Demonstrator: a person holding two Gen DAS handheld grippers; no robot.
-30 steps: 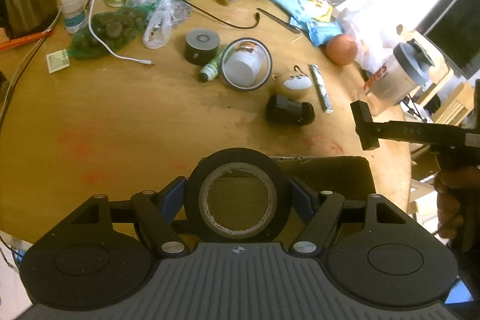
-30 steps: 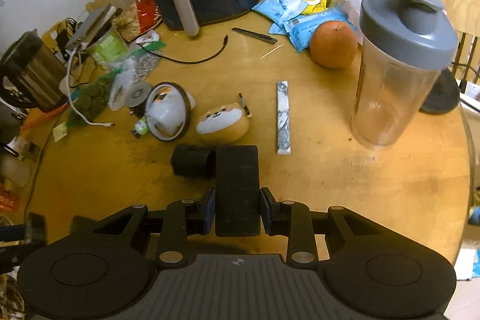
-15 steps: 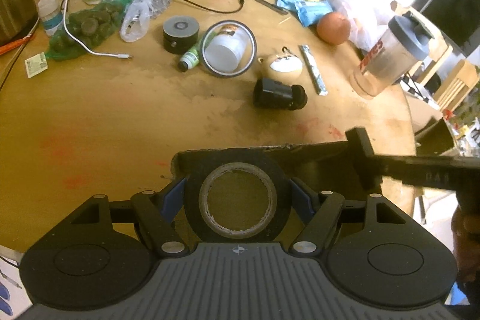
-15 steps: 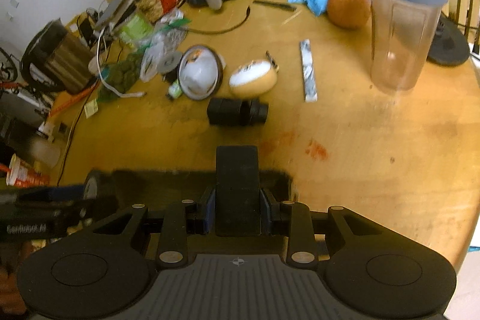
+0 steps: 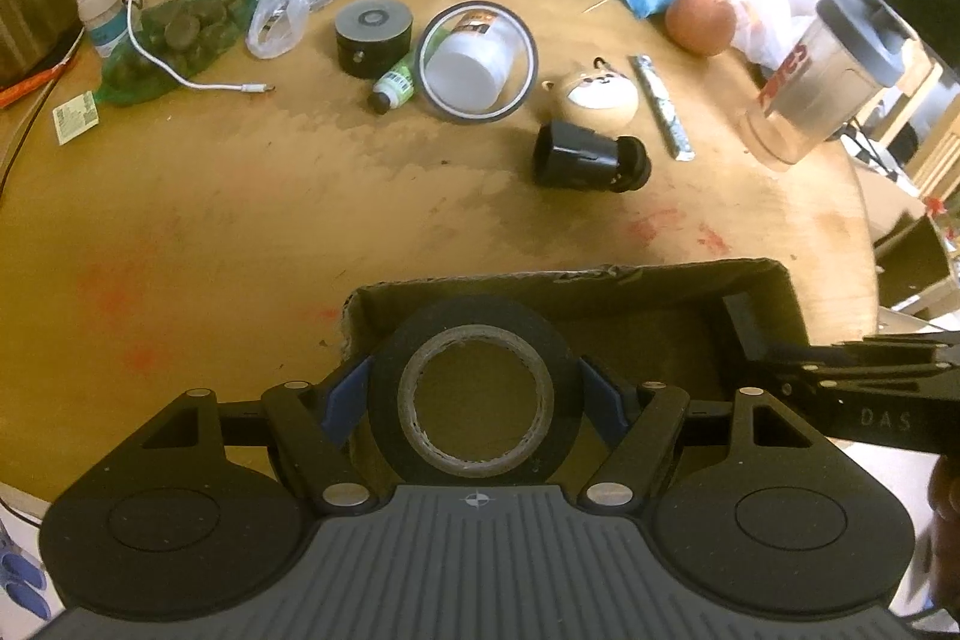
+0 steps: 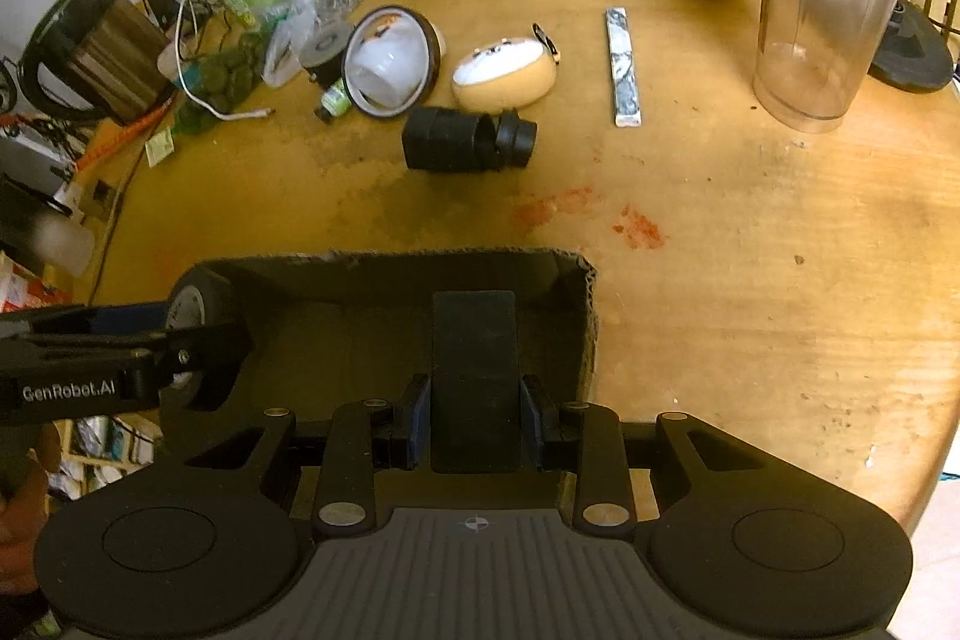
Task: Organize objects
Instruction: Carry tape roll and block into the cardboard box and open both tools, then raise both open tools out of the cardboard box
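My left gripper point(image 5: 474, 394) is shut on a black tape roll point(image 5: 474, 451) and holds it over the left part of an open cardboard box point(image 5: 600, 280). My right gripper point(image 6: 474, 418) is shut on a flat black block point(image 6: 475, 364) over the same box point(image 6: 420, 262). The left gripper with the roll shows at the box's left end in the right wrist view point(image 6: 198, 334). The right gripper shows at the box's right end in the left wrist view point(image 5: 744, 322).
On the round wooden table point(image 5: 240, 220) beyond the box lie a black cylinder part point(image 5: 591, 157), a round plush toy point(image 5: 597, 97), a tape ring around a white cup point(image 5: 477, 67), a sachet point(image 5: 663, 106), an orange point(image 5: 699, 19) and a shaker bottle point(image 5: 828, 67). Clutter fills the far side.
Both grippers have pulled back toward the near table edge, each holding its object. The box has come into view beneath them and both objects now hang over it.
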